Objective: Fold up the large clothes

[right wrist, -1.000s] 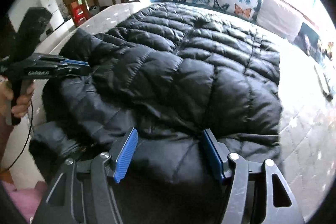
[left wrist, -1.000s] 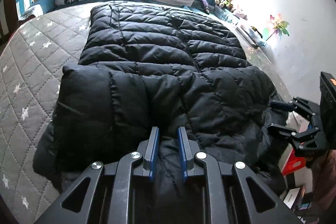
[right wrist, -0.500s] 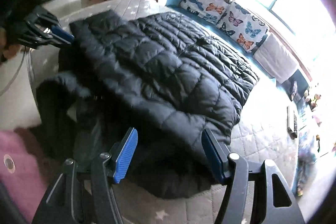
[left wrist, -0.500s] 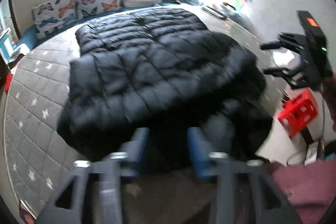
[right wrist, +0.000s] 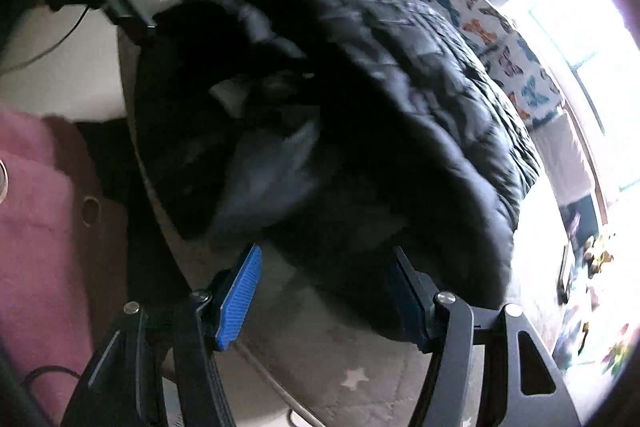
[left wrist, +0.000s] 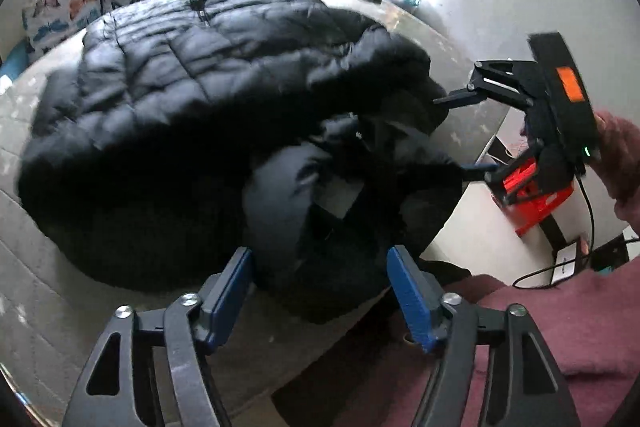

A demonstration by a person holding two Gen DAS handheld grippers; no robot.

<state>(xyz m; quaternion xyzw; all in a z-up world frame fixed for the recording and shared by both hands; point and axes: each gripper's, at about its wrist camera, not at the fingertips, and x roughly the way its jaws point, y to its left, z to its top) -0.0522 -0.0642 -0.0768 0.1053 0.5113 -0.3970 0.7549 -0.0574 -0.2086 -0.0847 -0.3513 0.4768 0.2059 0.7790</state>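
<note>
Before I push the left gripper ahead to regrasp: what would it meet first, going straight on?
Most likely the black puffer coat: its bunched near end lies straight ahead of the open left gripper at the bed edge. Depth is unclear.

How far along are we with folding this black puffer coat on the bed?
Early. Done: the puffer coat lies spread across the mattress, one flap turned over the near end. In hand: nothing; the left gripper and right gripper are both open at the bunched near edge. Left: tidying that heap hanging off the bed and the main folds.
</note>
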